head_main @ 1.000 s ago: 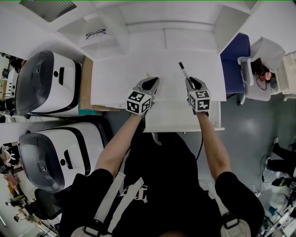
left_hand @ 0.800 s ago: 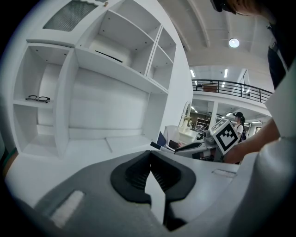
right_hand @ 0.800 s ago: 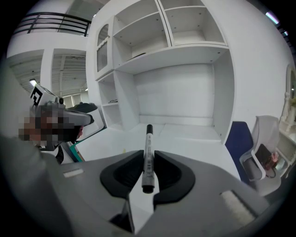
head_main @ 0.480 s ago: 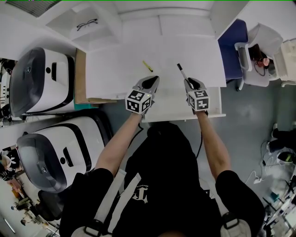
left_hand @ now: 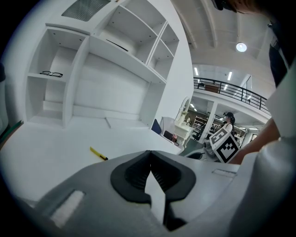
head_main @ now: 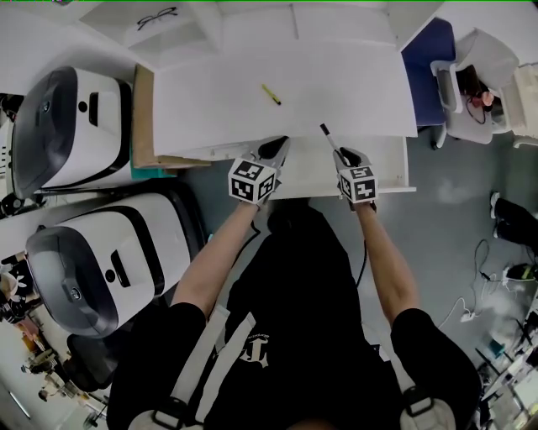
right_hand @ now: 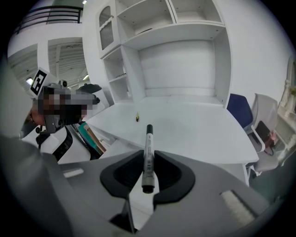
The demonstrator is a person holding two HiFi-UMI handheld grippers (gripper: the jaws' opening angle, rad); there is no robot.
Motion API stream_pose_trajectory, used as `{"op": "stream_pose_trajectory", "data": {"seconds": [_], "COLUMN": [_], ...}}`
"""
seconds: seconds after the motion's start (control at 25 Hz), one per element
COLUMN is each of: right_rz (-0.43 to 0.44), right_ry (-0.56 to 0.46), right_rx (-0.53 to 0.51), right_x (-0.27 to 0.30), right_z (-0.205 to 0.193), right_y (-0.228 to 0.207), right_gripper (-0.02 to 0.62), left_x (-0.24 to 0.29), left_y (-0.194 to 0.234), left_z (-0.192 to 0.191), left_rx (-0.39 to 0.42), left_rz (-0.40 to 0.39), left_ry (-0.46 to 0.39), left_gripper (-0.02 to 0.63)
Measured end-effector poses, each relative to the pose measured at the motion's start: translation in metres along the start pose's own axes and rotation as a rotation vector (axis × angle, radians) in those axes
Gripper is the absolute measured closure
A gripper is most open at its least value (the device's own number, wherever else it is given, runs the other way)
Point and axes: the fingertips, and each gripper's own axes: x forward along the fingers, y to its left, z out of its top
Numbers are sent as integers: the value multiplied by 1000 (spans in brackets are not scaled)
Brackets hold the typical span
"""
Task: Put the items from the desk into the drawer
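Note:
A black-and-grey marker [head_main: 329, 140] [right_hand: 149, 138] sticks out forward from my right gripper [head_main: 345, 156] [right_hand: 148, 158], whose jaws are shut on its lower end. It hangs over the open white drawer [head_main: 388, 169] at the desk's front edge. My left gripper [head_main: 276, 149] [left_hand: 149, 153] is at the same edge, to the left, with its tips touching and nothing between them. A yellow pen [head_main: 270, 94] [left_hand: 98, 153] [right_hand: 137, 118] lies on the white desk [head_main: 210, 101], beyond the left gripper.
A pair of glasses [head_main: 156, 15] [left_hand: 51, 73] sits in a shelf compartment at the back left. Two large white-and-black machines [head_main: 71, 138] [head_main: 101, 269] stand left of the desk. A blue chair [head_main: 429, 59] is at the right.
Both grippers have drawn back and down from over the desk top to its front edge and the drawer, the marker going with the right one. The yellow pen now lies uncovered.

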Motion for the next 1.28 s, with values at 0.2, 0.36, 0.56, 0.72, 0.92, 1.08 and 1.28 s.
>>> {"op": "stream_pose_trajectory", "data": {"seconds": [0.2,0.36,0.56,0.72,0.92,1.08,1.28], "right_rz": [16,24,29,25,42,41,38], "right_ry": [53,95,133,146,156,138,78], "right_rx": [2,1,10,30,60,61,54], "right_x": [6,15,24,25,25,20,12], "right_z": [-31,-48,-64,-71,-75,-66,-40], "right_y": [6,8,5,2,4,6,7], "right_gripper": [523,523,522,518,465,469,485], "left_x": [-6,-8,-10,-15,-21,-23,-27], "left_y": [1,4,5,4,5,5,5], "left_z": [-17,-28,-38,-42,-44,-39,-23], "left_rx": [-6,-14,-17,-14,-11,-6,9], "left_rz": [12,18,23,24,28,29,32], "left_ry": [20,35,49,56,54,46,23], "left_gripper": [601,601,601,601,601,601,601]}}
